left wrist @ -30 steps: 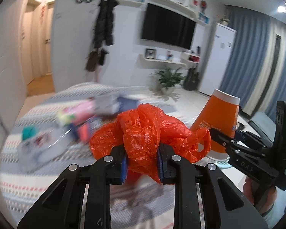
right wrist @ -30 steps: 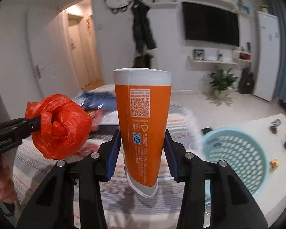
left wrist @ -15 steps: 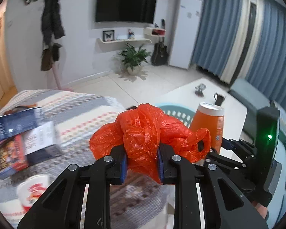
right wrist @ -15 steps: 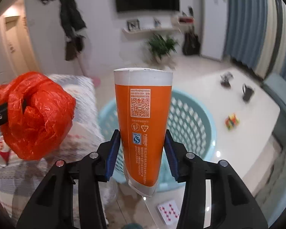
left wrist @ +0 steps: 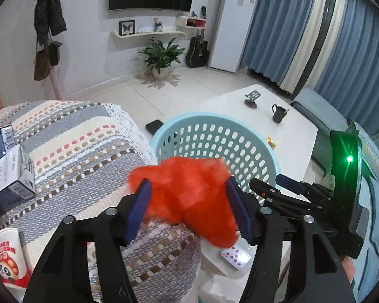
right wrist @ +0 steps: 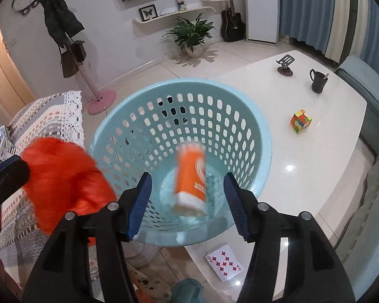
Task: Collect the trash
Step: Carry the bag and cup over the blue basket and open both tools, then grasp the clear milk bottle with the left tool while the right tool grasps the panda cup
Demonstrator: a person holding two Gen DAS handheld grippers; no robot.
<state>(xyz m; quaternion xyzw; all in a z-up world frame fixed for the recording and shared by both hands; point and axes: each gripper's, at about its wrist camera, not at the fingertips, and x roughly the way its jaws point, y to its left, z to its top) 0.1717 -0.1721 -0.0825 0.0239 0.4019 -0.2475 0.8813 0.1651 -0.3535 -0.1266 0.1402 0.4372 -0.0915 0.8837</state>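
Both claws spread over the blue basket [right wrist: 262,136], trash let go.

The right gripper [right wrist: 187,199] has just been opening, its jaws parted; the blurred orange cup [right wrist: 190,176] lies past its fingertips, untouched, inside the basket. The left gripper [left wrist: 188,209] has just been opening too; the blurred orange bag [left wrist: 189,192] sits loose between its spread pads, near the basket's rim.

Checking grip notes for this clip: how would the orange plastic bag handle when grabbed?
The orange plastic bag looks crumpled and thin, so probably floppy and squashable. It seems very light. Between the left claw's open pads it is blurred, so likely slipping free and drifting.
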